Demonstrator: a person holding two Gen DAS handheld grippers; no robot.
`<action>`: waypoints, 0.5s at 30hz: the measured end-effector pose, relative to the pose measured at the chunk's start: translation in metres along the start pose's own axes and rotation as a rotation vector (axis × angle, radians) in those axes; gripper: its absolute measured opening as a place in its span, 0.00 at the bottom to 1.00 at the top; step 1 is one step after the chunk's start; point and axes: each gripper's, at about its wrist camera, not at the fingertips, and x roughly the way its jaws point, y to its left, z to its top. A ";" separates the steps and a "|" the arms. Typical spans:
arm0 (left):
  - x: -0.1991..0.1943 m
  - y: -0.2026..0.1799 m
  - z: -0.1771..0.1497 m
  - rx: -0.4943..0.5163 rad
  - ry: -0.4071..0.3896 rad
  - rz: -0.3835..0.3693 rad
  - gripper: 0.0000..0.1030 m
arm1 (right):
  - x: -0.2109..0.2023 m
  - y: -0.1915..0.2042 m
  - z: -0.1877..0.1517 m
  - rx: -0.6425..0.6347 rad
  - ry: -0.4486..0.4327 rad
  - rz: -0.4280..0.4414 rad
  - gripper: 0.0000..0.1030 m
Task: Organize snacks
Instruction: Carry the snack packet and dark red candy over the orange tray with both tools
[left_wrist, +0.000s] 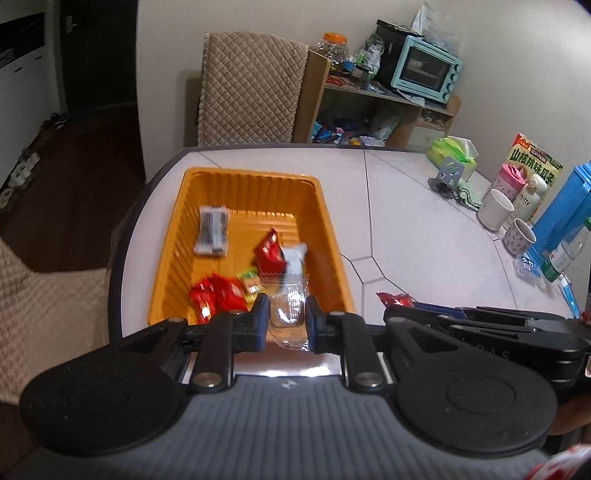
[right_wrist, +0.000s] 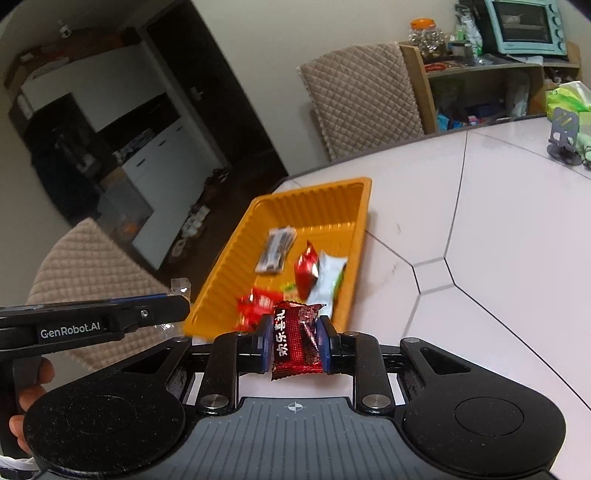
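While both tools hung near the tray's near end, each was carrying a snack. In the left wrist view the left tool (left_wrist: 286, 317) was closed narrow on a clear wrapper (left_wrist: 289, 314) at the lower centre of the frame, just over the near rim of the orange tray (left_wrist: 251, 177). In the right wrist view the right tool (right_wrist: 293, 345) pinched a dark red packet (right_wrist: 295, 343) at lower centre, just short of the tray's near corner and apparently over the bench (right_wrist: 498, 221) rather than the tray.

Inside the tray lay a striped packet (left_wrist: 212, 230) toward the upper left, red packets (left_wrist: 218, 295) lower left, and a red pouch (left_wrist: 269, 251) touching a white one (left_wrist: 295, 258) at centre.

I judged the main risk to be release too early: the red packet would land on the bench outside the rim. The clear wrapper looked slippery and was held near its middle, so it could slide out. The two tools sat close side by side and might knock together, or nudge the light tray.

The bench was pale, glossy and tiled with thin seams. A quilted chair (left_wrist: 255, 92) stood at upper centre, a shelf with a teal oven (left_wrist: 428, 70) at upper right, and cups (left_wrist: 496, 208) and a box at far right.
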 end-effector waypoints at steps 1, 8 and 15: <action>0.006 0.007 0.007 0.012 0.003 -0.004 0.18 | 0.006 0.003 0.004 0.012 -0.006 -0.008 0.24; 0.048 0.040 0.040 0.065 0.031 -0.035 0.18 | 0.051 0.013 0.026 0.047 -0.033 -0.081 0.25; 0.090 0.054 0.060 0.100 0.070 -0.060 0.18 | 0.079 0.012 0.036 0.063 -0.034 -0.144 0.24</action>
